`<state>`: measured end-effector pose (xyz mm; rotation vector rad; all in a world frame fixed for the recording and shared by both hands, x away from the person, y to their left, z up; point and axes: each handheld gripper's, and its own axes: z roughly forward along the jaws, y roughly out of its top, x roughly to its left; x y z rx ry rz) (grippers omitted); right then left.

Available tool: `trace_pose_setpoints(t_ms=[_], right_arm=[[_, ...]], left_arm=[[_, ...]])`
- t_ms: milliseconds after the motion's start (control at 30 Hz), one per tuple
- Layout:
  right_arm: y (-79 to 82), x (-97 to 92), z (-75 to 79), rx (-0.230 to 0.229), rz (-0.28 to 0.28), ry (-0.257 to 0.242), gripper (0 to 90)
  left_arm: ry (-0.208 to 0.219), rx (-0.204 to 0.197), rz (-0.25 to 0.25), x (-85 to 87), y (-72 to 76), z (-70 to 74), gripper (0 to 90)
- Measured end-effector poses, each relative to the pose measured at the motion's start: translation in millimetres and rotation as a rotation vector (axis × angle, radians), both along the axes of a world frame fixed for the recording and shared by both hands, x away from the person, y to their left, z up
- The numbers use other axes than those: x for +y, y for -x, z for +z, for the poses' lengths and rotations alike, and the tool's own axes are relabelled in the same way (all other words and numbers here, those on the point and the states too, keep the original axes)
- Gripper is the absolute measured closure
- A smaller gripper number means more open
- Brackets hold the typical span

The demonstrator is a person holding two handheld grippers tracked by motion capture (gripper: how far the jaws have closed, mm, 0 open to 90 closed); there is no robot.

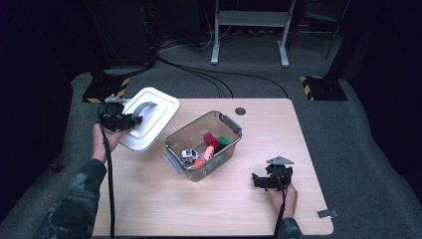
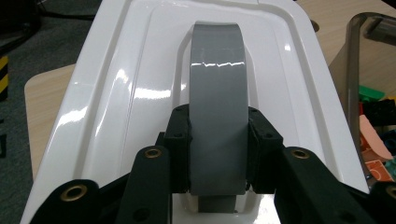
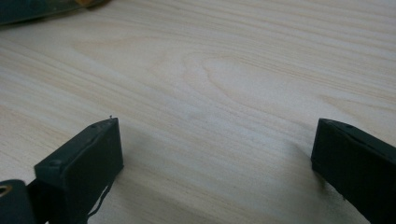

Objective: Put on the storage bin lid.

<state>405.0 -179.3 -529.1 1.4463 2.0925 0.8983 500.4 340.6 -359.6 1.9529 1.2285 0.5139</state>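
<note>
In the high view, my left tongs (image 1: 135, 120) are clamped on the grey handle (image 1: 144, 108) of the white lid (image 1: 158, 112), which I hold tilted at the far left corner of the table (image 1: 149, 199), its near edge past the table's left side and just beside the clear bin (image 1: 203, 145). The bin stands open in the middle of the table with a toy car (image 1: 189, 155) and coloured blocks (image 1: 215, 141) inside. My right tongs (image 1: 255, 180) rest low over the table near its front right, well apart from the bin. In the left gripper view, both pads press the sides of the handle (image 2: 217, 116) near its lower end, with the lid (image 2: 116, 107) stretching away beyond them and the bin wall (image 2: 353, 60) at the right. The risk I judge here: the handle is smooth and glossy and the grip sits near one end, so the lid could swing or slip out; a careless sweep toward the right could also knock the bin. In the right gripper view, the jaws stand wide apart with nothing between them, only bare table (image 3: 224, 79) below.
</note>
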Motion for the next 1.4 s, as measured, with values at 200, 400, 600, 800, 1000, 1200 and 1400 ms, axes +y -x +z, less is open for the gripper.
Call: trace_pose_setpoints(t_ms=[200,400,600,800,1000,1200,1400], right_arm=[[0.1,0.0,0.0,0.0,-0.001,-0.002,1.7],[0.1,0.0,0.0,-0.001,-0.002,-0.001,1.9],[0.2,-0.3,0.1,-0.002,-0.003,-0.002,2.1],[0.2,0.0,0.1,-0.003,-0.006,-0.006,2.1],[0.2,0.0,0.1,-0.003,-0.006,-0.006,2.1],[0.2,0.0,0.1,-0.003,-0.006,-0.005,2.2],[0.2,0.0,0.1,-0.003,-0.007,-0.006,2.1]], left_arm=[[0.009,-0.003,-0.027,-12.0,1.5,12.0,66.8],[0.023,-0.007,-0.062,-27.4,5.3,20.8,66.8],[0.022,-0.012,-0.1,-45.2,6.3,27.6,66.8],[0.018,-0.009,-0.138,-61.5,8.0,32.6,66.8],[0.012,-0.002,-0.182,-78.4,9.0,34.9,66.8],[0.015,0.01,-0.215,-94.0,9.6,32.3,66.8],[0.019,0.018,-0.24,-110.6,12.1,29.2,66.8]])
